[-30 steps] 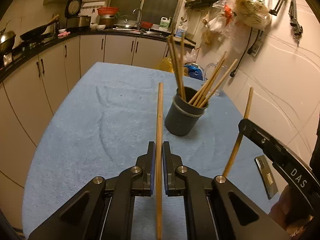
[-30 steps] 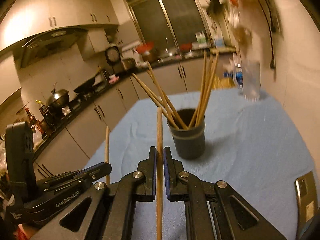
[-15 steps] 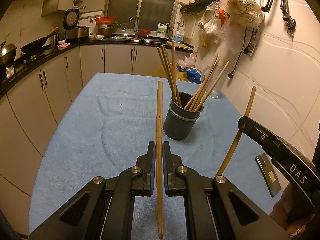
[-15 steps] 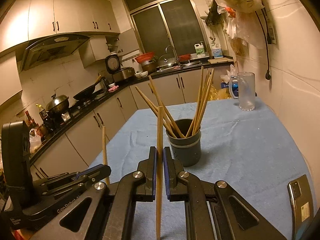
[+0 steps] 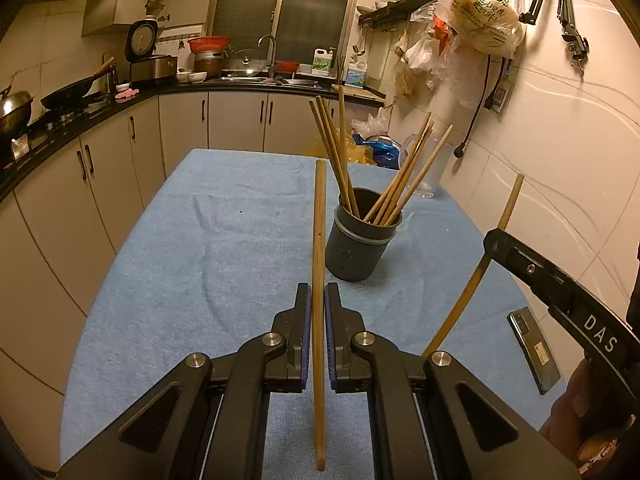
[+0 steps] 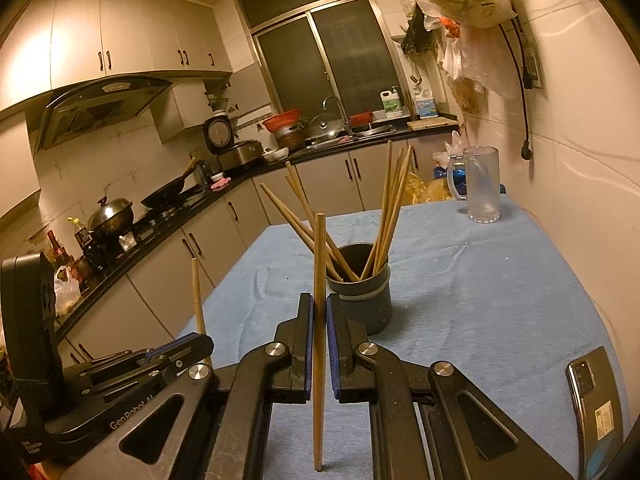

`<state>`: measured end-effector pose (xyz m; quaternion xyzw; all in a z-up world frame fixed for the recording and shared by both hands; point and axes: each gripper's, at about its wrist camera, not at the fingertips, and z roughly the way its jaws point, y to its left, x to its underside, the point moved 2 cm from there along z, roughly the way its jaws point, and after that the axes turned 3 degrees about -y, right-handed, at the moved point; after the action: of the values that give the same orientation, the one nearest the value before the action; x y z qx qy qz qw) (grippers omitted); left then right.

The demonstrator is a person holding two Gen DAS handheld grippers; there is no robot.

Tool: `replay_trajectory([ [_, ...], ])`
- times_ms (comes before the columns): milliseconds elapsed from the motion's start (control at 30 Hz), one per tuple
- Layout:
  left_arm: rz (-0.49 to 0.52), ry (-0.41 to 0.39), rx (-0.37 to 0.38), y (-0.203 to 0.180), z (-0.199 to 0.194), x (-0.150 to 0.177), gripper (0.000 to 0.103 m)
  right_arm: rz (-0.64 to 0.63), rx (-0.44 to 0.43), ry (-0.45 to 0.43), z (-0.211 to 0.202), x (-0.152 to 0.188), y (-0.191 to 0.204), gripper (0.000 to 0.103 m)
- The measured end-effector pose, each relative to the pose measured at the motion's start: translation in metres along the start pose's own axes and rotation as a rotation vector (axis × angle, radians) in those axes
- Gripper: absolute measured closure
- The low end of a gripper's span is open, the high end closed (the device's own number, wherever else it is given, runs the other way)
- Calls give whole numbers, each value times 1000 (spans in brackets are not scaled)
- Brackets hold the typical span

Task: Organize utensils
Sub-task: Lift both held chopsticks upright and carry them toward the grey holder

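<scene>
A dark grey holder cup [image 5: 360,246] stands on the blue-covered table [image 5: 224,248] with several wooden chopsticks leaning in it; it also shows in the right wrist view [image 6: 362,300]. My left gripper [image 5: 317,300] is shut on one upright wooden chopstick [image 5: 319,240], short of the cup and to its left. My right gripper [image 6: 319,310] is shut on another upright chopstick [image 6: 319,256], short of the cup. The right gripper and its chopstick [image 5: 508,204] appear at the right of the left wrist view. The left gripper and its chopstick [image 6: 197,296] appear at the lower left of the right wrist view.
A phone [image 5: 534,350] lies near the table's right edge, also in the right wrist view [image 6: 596,400]. A clear glass mug [image 6: 480,184] stands at the far right corner. Kitchen cabinets and a counter run along the left and back. A tiled wall is on the right.
Both grippers have pulled back and tilted up a little, so the cup sits lower and a bit farther off. Each still holds its chopstick.
</scene>
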<state>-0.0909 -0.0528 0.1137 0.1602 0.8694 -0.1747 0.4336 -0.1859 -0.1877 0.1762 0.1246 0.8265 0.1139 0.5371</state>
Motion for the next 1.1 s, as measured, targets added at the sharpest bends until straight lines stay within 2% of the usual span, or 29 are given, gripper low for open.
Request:
replay_trajectory([
  [1100,21,-1,9,-6,0,-18,97,46,19,-50,-12,-16,-20,96],
])
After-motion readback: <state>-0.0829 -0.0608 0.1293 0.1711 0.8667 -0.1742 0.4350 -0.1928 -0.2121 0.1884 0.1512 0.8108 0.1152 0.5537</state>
